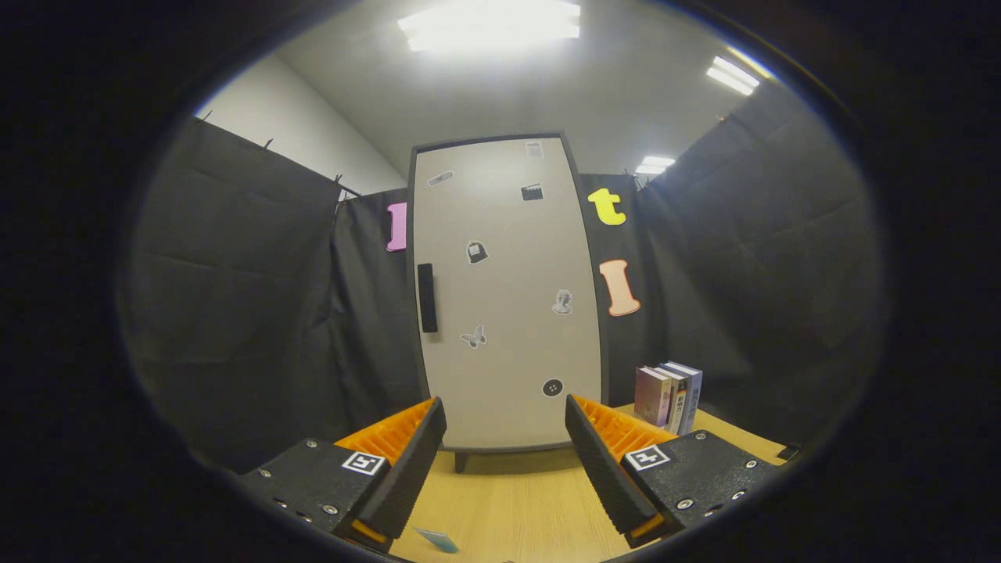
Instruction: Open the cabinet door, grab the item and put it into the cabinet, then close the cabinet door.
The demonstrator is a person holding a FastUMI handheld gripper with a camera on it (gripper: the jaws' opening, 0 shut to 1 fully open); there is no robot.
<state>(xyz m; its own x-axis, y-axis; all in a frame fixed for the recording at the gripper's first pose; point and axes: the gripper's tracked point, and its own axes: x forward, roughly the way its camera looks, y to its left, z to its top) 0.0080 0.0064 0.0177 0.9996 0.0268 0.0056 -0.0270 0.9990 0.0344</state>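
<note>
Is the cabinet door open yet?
No, the cabinet door sits flush in its frame with the handle untouched, and the open gripper holds nothing, short of it.

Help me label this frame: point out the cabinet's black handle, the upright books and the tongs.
Black vertical cabinet handle [426, 298], gripper view, its middle.
Upright books beside the cabinet [669, 396], gripper view, spines.
Tongs [504, 426], gripper view, open, midway between fingertips.

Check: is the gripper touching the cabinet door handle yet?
Apart. In the gripper view the gripper is open with nothing between its fingers, and the handle sits well beyond them, up on the closed cabinet door, with bare door between.
</note>
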